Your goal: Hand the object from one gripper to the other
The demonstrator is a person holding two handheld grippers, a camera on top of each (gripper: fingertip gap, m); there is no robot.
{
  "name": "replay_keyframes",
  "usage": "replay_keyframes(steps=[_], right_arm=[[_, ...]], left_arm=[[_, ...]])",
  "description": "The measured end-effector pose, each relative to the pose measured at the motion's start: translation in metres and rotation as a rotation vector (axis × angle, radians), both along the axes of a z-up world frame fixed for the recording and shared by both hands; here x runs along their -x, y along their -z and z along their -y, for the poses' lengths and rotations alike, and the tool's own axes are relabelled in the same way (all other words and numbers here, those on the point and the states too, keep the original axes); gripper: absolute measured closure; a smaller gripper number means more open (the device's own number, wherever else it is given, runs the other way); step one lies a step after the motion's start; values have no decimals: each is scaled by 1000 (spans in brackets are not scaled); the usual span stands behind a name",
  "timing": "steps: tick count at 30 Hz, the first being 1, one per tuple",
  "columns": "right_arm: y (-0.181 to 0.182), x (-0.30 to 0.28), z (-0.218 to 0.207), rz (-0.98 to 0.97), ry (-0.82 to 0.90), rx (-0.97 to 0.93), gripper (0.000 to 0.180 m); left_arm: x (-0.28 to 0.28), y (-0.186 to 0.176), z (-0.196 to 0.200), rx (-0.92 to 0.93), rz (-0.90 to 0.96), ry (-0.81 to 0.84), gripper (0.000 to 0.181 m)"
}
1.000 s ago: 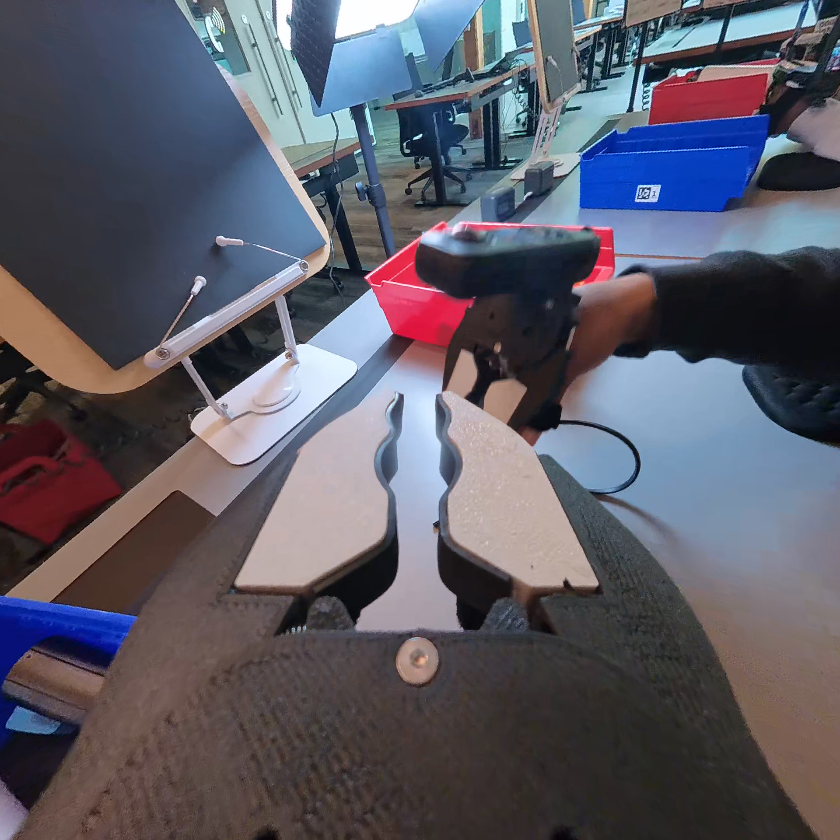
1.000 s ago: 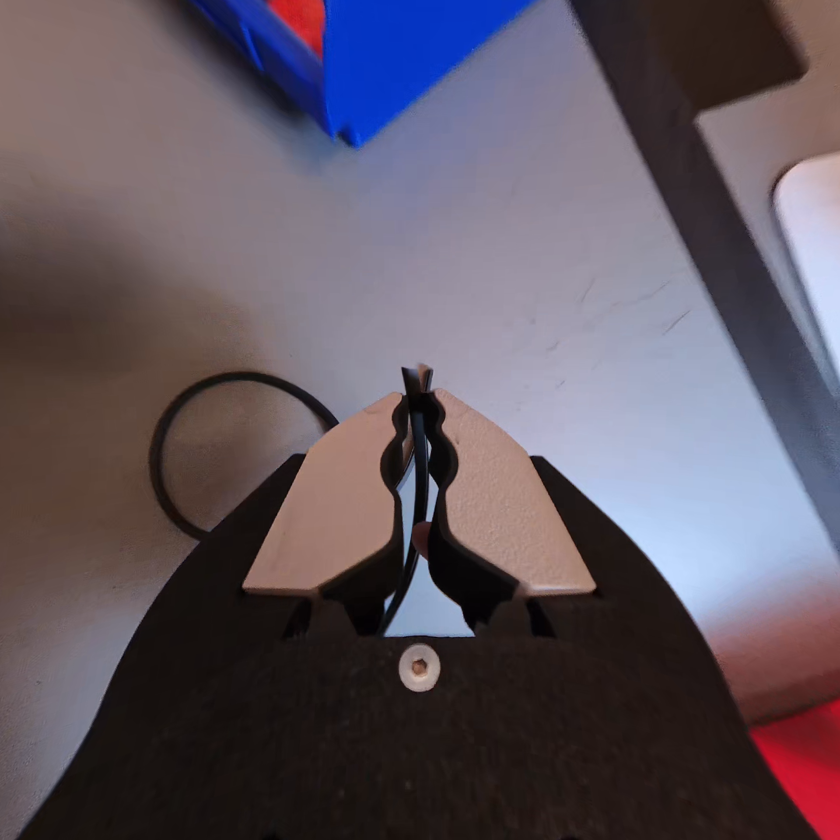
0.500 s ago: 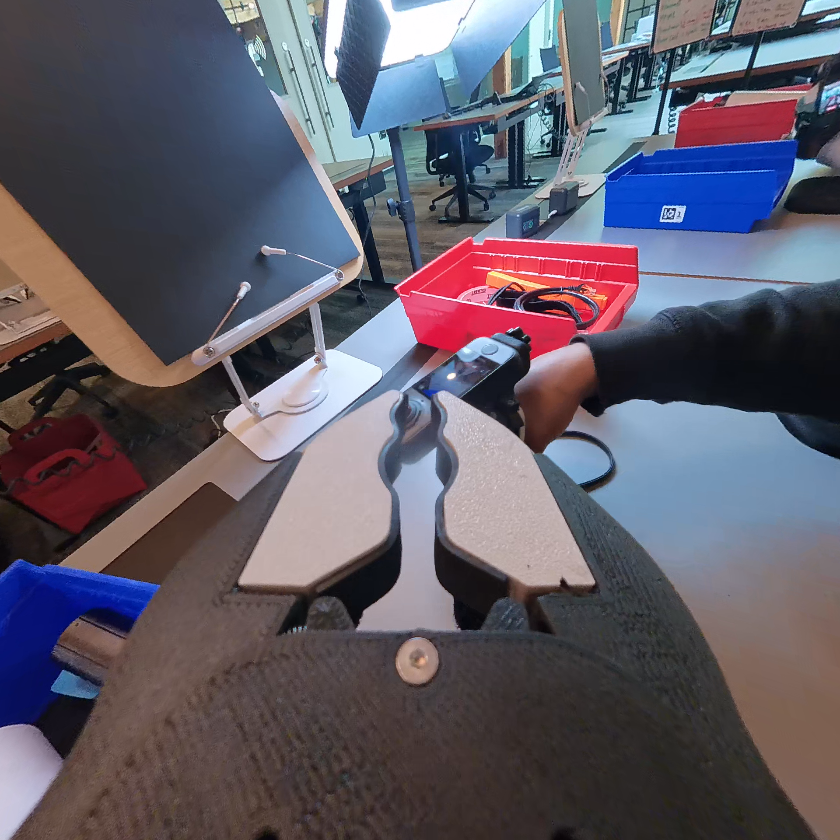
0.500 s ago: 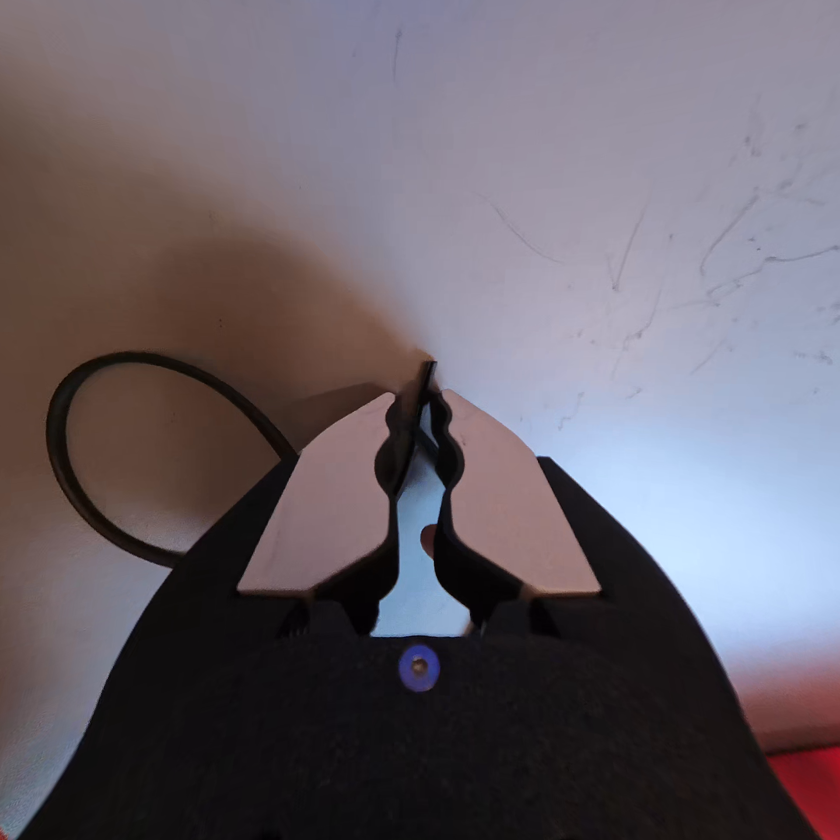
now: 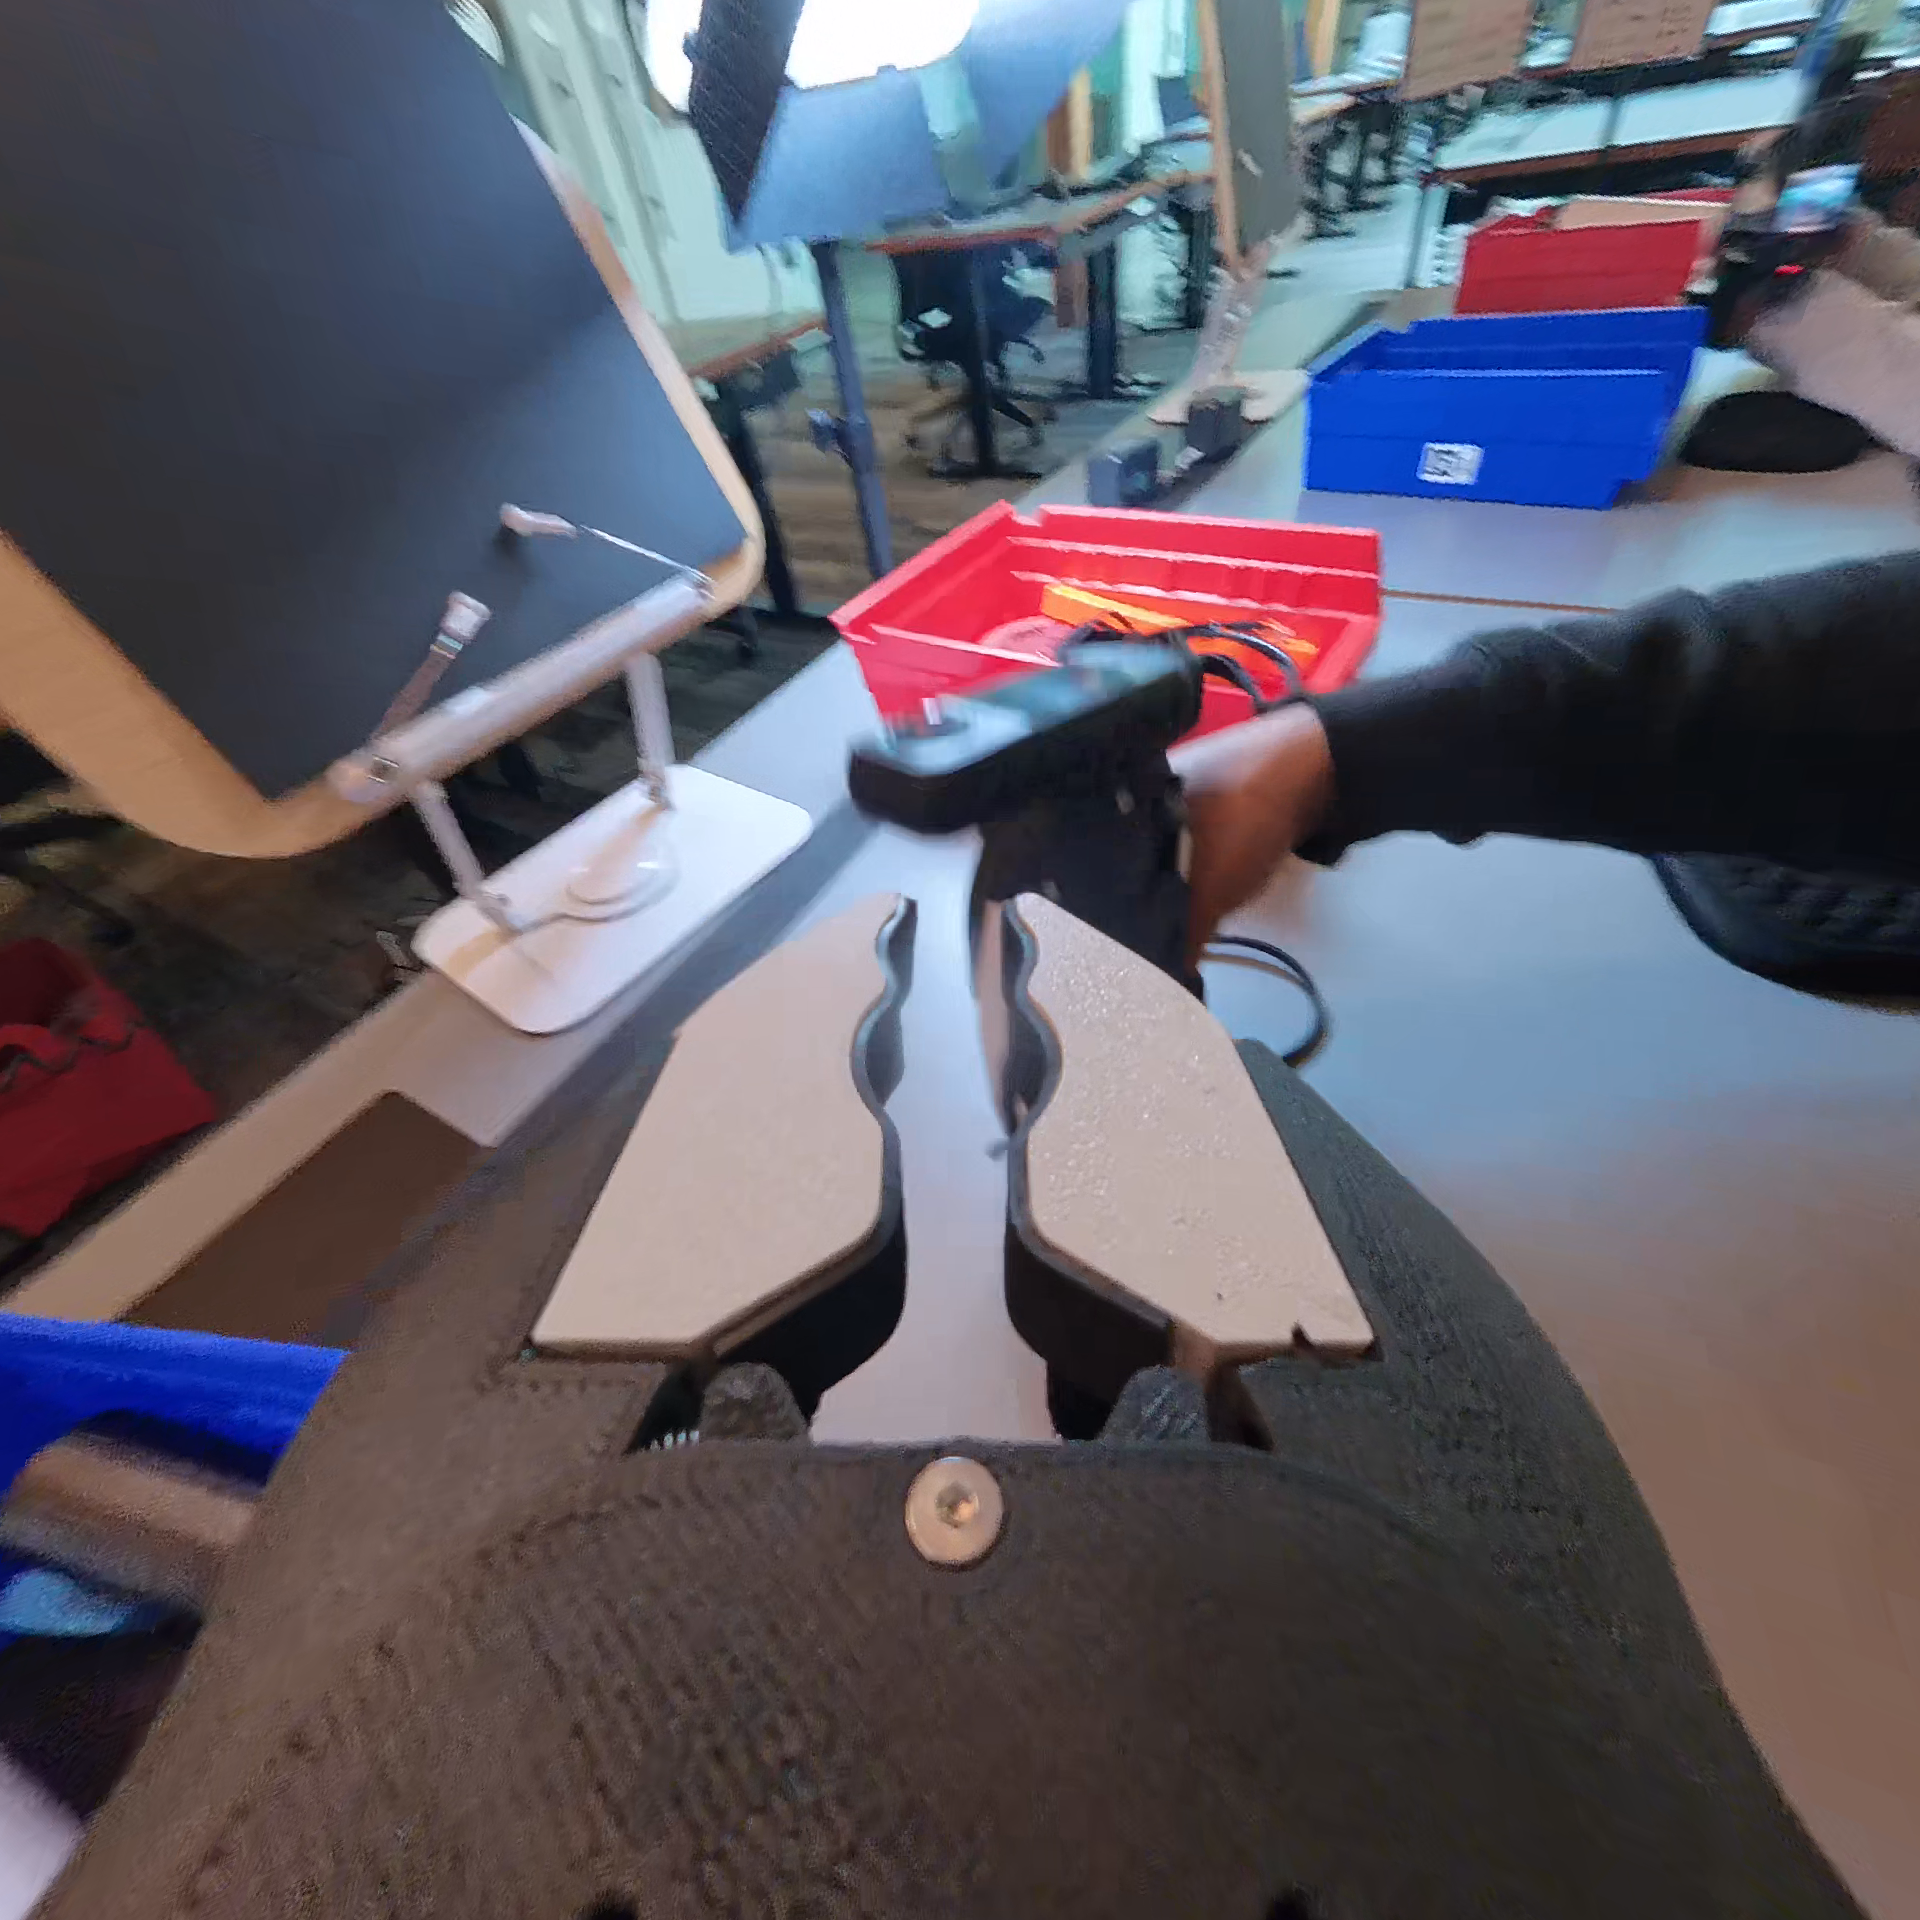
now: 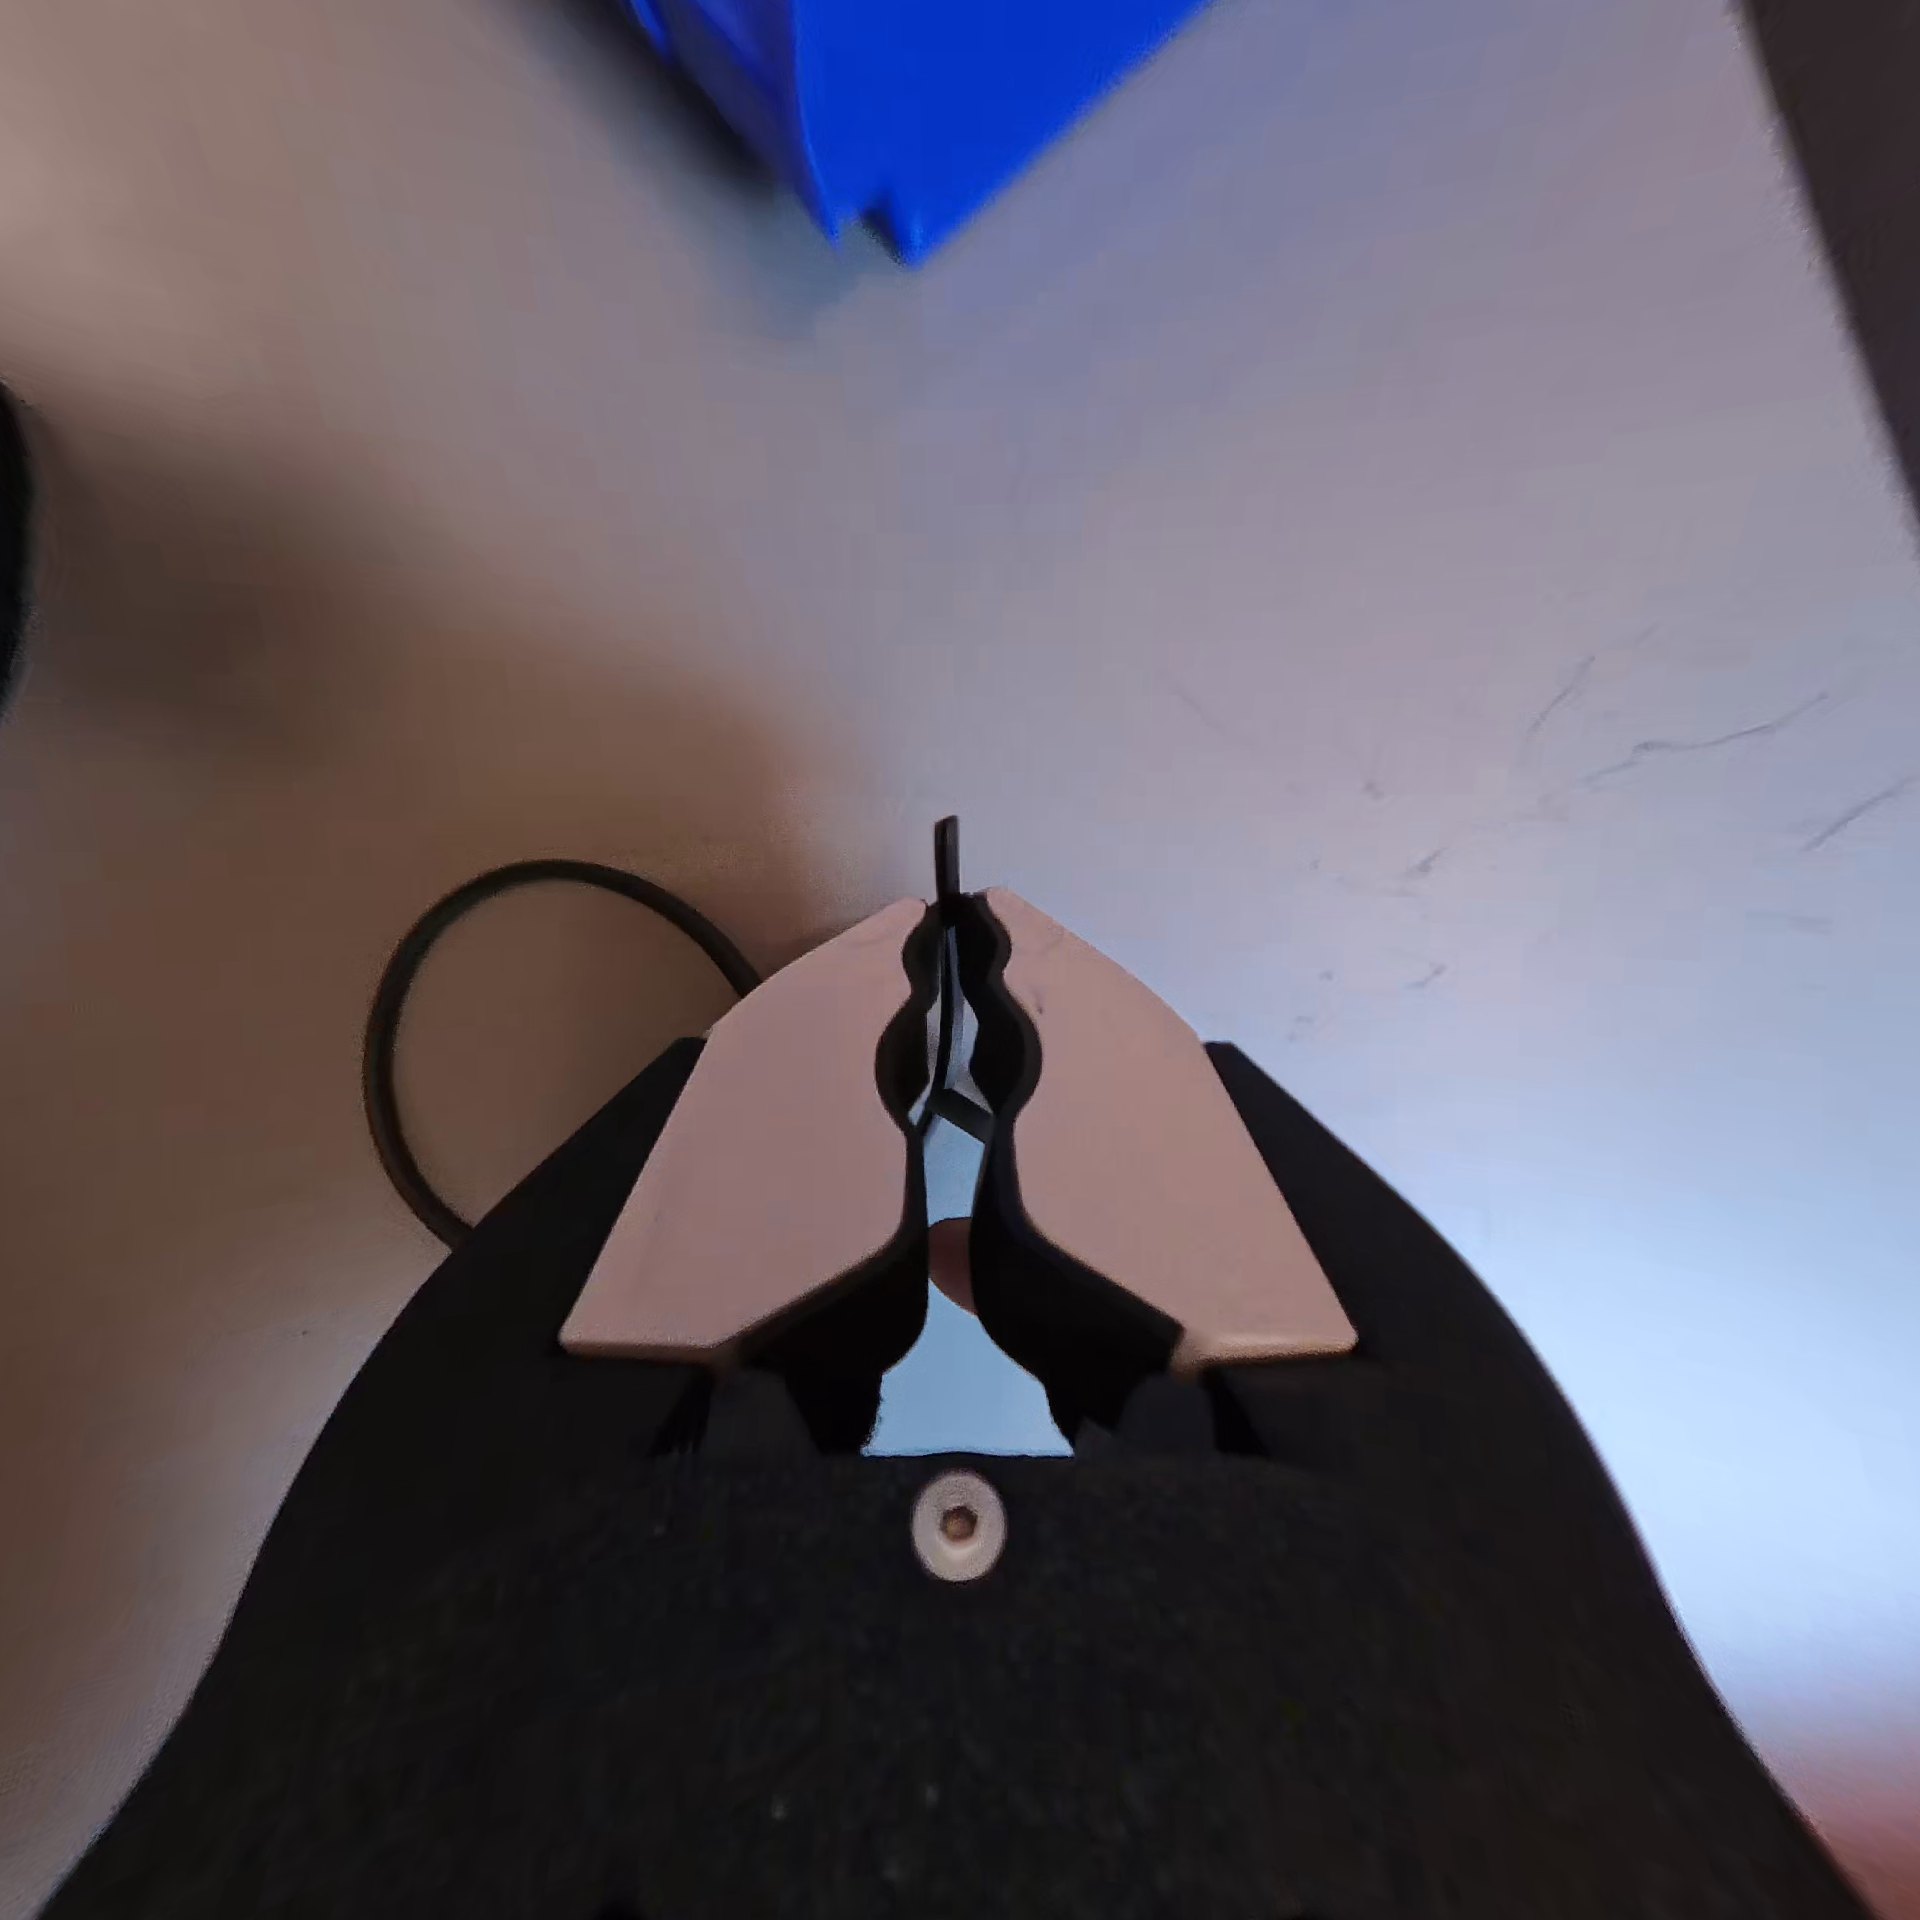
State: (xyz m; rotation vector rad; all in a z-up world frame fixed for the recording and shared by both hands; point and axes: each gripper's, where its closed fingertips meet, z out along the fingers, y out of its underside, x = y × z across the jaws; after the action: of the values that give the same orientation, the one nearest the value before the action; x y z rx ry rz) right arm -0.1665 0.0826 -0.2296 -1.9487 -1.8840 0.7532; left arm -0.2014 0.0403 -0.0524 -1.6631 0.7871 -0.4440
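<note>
A grey desk (image 5: pixel 1558 1195) was seen running away into a large, open workroom. A dark panel with a pale wooden rim (image 5: pixel 312 364) was propped on a white stand (image 5: pixel 613 904) at the desk's left edge. Beyond it, a bright studio light (image 5: pixel 831 62) was mounted on a pole. Rows of further desks and office chairs (image 5: pixel 966 353) were ranged behind, over a dark floor (image 5: pixel 260 894).

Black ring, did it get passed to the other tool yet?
Not yet. Done: the right tool is shut on the black ring. In hand: it holds the ring ahead of the left tool. Left: the left tool is open and empty, so it must close on the ring, then the right lets go.
</note>
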Motion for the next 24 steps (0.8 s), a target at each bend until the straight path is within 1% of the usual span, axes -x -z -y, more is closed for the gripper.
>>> replay_keyframes(steps=[1,5,7,9,14,19,23,24], right_arm=[[-11,0,0,-57,-5,1,177],[-60,-2,5,-307,-38,6,176],[-86,-4,11,-440,-53,24,176],[-108,-7,16,-539,-65,30,176],[-139,-11,28,-697,-96,65,176],[-152,-11,42,-788,-125,113,176],[-160,-13,45,-833,-128,139,177],[-162,-14,44,-842,-127,140,176]], left_arm=[[-5,11,0,51,2,40,161],[-15,59,-11,192,15,123,152],[-28,67,-10,227,90,202,150],[-43,64,-7,220,155,275,148],[-59,56,-10,149,179,276,155],[-68,46,-9,101,225,295,158],[-67,33,-6,49,268,308,176],[-68,32,-7,44,263,305,176]])
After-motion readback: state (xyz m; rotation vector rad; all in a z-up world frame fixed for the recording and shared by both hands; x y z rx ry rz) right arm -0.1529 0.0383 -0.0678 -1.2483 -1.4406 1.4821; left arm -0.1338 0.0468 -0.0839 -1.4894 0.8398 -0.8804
